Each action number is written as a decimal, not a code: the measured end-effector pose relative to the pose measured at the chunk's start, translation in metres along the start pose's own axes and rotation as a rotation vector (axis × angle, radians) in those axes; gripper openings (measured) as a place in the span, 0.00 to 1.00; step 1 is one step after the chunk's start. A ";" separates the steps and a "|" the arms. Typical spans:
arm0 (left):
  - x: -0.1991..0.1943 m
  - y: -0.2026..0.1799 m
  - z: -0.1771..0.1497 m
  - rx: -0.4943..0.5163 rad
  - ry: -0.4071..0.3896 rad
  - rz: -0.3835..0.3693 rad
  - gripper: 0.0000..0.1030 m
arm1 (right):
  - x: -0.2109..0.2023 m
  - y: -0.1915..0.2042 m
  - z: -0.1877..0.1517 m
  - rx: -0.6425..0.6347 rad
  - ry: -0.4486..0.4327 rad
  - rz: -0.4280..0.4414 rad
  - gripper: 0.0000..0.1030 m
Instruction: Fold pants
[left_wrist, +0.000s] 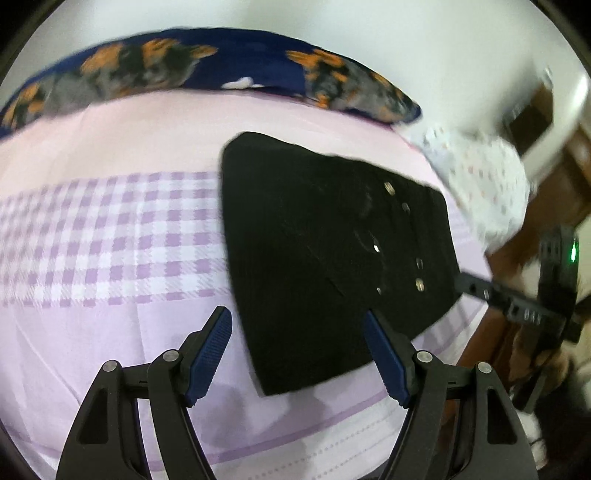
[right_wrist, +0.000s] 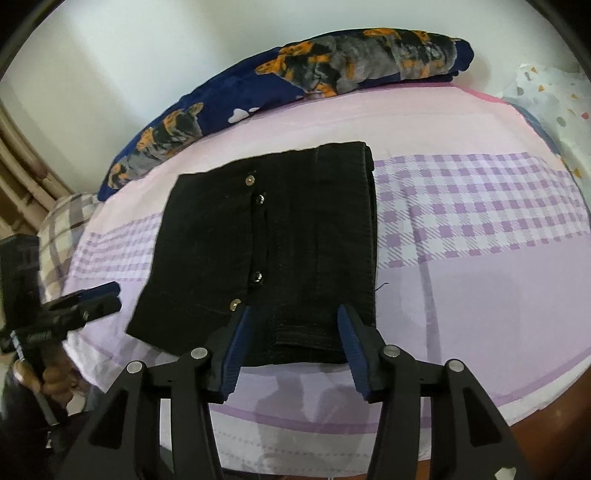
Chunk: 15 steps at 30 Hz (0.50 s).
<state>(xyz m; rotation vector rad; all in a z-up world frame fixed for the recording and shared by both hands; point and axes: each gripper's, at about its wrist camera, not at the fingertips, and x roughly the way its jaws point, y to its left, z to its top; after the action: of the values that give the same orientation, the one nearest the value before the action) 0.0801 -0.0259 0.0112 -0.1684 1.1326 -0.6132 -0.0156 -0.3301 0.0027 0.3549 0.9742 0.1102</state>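
Observation:
The black pants (left_wrist: 325, 251) lie folded into a compact rectangle on the lilac bed sheet (left_wrist: 110, 325), metal buttons showing on top. They also show in the right wrist view (right_wrist: 280, 251). My left gripper (left_wrist: 297, 325) is open and empty, above the fold's near left corner. My right gripper (right_wrist: 293, 315) is open and empty, its fingers apart over the near edge of the fold. The right gripper also shows at the right edge of the left wrist view (left_wrist: 480, 291); the left gripper shows at the left of the right wrist view (right_wrist: 96, 295).
A navy blanket (right_wrist: 295, 85) with orange and grey prints lies along the far side of the bed by the white wall. A white dotted pillow (left_wrist: 487, 184) sits at one end, a checked pillow (right_wrist: 62, 236) at the other. The near bed edge (right_wrist: 332, 443) drops off below the grippers.

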 end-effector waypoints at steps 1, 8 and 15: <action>0.000 0.007 0.003 -0.032 0.003 -0.013 0.72 | -0.003 -0.004 0.002 0.027 -0.003 0.029 0.45; 0.019 0.040 0.015 -0.192 0.066 -0.121 0.72 | 0.000 -0.049 0.026 0.181 0.004 0.154 0.52; 0.042 0.049 0.025 -0.277 0.130 -0.207 0.72 | 0.033 -0.085 0.042 0.299 0.092 0.259 0.58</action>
<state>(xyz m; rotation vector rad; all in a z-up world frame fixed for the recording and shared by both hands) 0.1320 -0.0119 -0.0325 -0.4942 1.3344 -0.6547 0.0321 -0.4118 -0.0309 0.7565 1.0340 0.2190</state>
